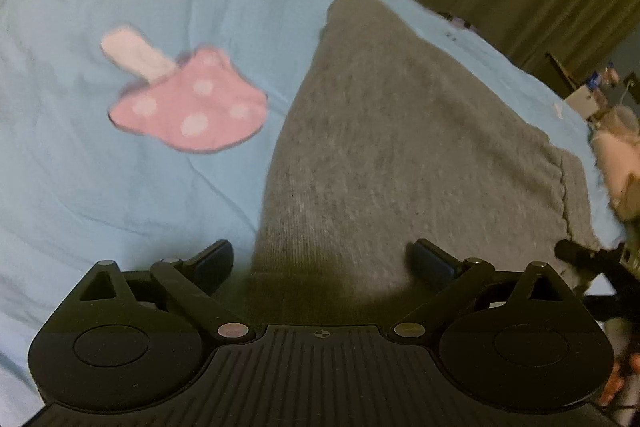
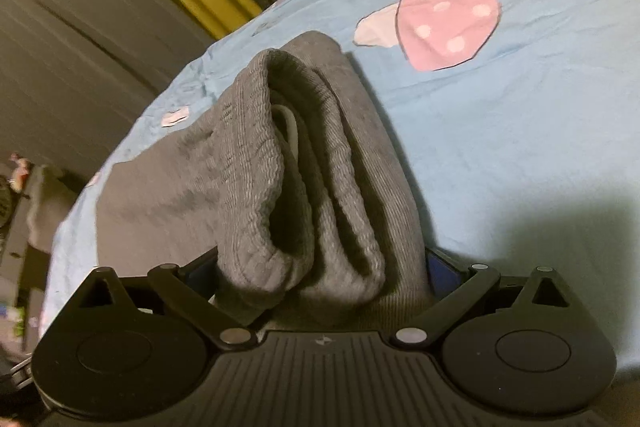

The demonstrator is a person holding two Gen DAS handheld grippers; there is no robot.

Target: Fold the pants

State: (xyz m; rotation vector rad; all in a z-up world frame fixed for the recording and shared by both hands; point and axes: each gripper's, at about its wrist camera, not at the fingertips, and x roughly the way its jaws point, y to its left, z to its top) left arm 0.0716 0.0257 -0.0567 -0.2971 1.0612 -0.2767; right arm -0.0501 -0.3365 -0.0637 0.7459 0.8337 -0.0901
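A: Right wrist: right gripper (image 2: pixel 320 269) pinching the bunched elastic waistband of the grey pants (image 2: pixel 304 163), layers stacked, legs apparently already doubled.
B: Left?
A: Left gripper (image 1: pixel 320 259) spread wide, hovering over the pants (image 1: pixel 384 147), gripping nothing. They lie on the blue mushroom-print sheet (image 1: pixel 120 167).
B: Remaining?
A: Probably the crosswise fold. Ribbed knit, soft, floppy.

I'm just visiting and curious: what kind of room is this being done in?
Probably a bedroom. The grey pants lie on a light blue bedsheet printed with a pink mushroom, and curtains hang just beyond its edge.
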